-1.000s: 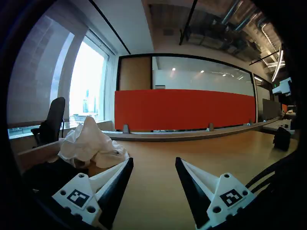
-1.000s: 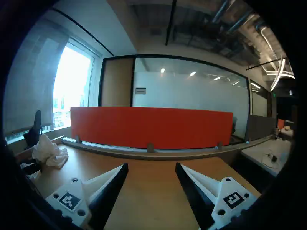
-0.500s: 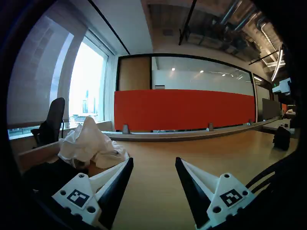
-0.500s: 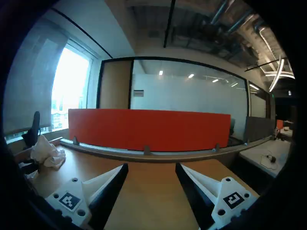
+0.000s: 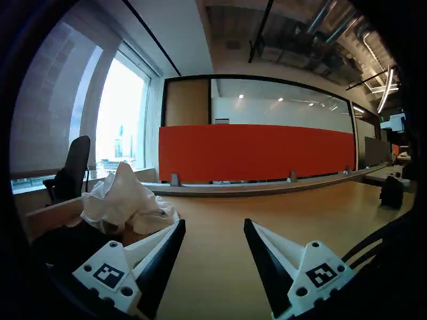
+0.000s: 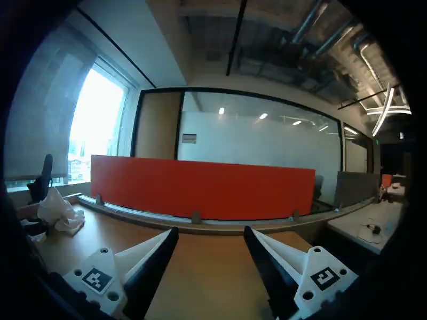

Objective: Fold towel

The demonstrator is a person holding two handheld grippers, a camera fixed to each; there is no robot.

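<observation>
A crumpled white towel point(image 5: 125, 205) lies heaped on the wooden desk point(image 5: 224, 250) at the left, just beyond my left gripper's left finger. My left gripper point(image 5: 212, 226) is open over the desk with nothing between its fingers. In the right gripper view the same towel point(image 6: 57, 213) sits small at the far left of the desk point(image 6: 208, 277). My right gripper point(image 6: 211, 234) is open and empty, low above the desktop, well to the right of the towel.
A long red divider panel point(image 5: 256, 152) runs along the desk's back edge. A dark office chair point(image 5: 69, 176) stands by the window at left. A black object point(image 5: 392, 193) sits on the desk at far right. Something dark point(image 5: 69, 242) lies beneath the towel.
My right gripper has tilted upward, so the divider and towel sit lower in its view. The left gripper has stayed still.
</observation>
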